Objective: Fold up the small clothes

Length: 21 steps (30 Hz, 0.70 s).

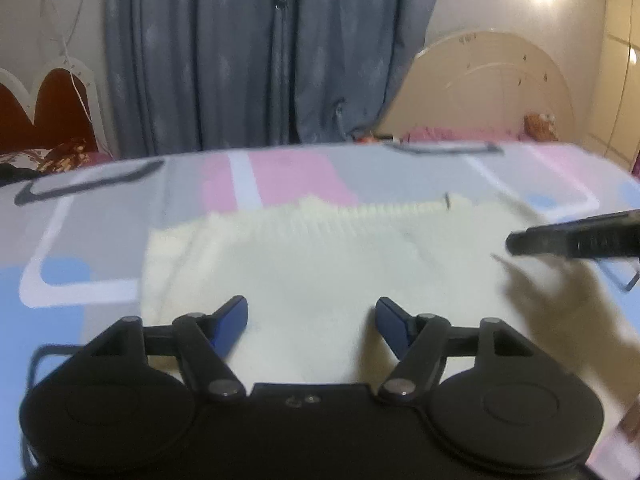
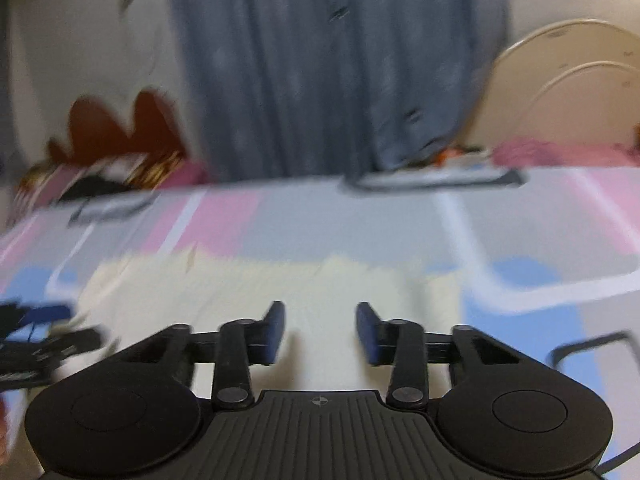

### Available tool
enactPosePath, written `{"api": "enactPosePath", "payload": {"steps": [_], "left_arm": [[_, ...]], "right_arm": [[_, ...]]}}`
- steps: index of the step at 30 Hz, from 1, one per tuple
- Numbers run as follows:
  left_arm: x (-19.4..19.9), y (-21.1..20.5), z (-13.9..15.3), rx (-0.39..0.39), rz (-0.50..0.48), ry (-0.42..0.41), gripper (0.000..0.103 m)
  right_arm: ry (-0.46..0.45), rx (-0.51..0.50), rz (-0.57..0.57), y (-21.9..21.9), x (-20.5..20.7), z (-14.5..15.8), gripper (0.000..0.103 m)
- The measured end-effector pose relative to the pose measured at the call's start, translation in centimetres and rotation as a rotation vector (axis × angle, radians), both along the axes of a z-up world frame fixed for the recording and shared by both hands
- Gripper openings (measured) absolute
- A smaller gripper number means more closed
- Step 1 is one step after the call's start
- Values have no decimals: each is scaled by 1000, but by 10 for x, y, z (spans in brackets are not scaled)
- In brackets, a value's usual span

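A small cream knitted garment (image 1: 320, 264) with a ribbed hem along its far edge lies flat on the patterned bed sheet (image 1: 100, 216). My left gripper (image 1: 312, 312) is open and empty, its blue pads (image 1: 230, 322) over the garment's near part. My right gripper (image 2: 320, 320) is open and empty above the same garment (image 2: 248, 292). The right gripper also shows at the right edge of the left wrist view (image 1: 576, 236), and the left gripper shows blurred at the left edge of the right wrist view (image 2: 36, 344). Whether either touches the cloth I cannot tell.
The sheet (image 2: 520, 240) has pink, grey and blue blocks. Behind the bed hang blue-grey curtains (image 1: 264, 52). A cream headboard (image 1: 488, 84) stands far right, a red and white headboard (image 1: 56, 108) far left, with pillows and clutter by them.
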State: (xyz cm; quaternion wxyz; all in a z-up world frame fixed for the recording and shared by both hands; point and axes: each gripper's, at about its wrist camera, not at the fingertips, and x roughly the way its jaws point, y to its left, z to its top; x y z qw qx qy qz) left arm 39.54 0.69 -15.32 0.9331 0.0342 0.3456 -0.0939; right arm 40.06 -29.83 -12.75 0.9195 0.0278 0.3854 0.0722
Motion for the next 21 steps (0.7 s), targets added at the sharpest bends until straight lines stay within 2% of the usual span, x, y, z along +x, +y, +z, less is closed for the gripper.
{"api": "enactPosePath", "payload": {"steps": [4,7,11,13,15,17,18,21], "left_arm": [[15,9,-14,-14,60,7,79],[30,15,-18,-4,116,6,78],[36,18,-12,-16,141,27,74],[23,19,-3,-26,138,1,70],[12,17,3,-31,106,-27,73],[12,10,1,12,75,-33,75],[17,10,-2,23,81,-14,75],[32,17,-10,-22,161,30,75]], "right_arm": [[34,-19,4,8,10,-23,34],[34,-6,-33,3,26,-32,34],[44,-7,-66,3,33,-28,34],[33,22,-53,5,24,-18,34],[16,12,-3,11,13,-11,34],[3,-12,43,25,8,-10,34],[9,-13,54,31,9,-12,34],[31,-19,37,40,18,-23,34]]}}
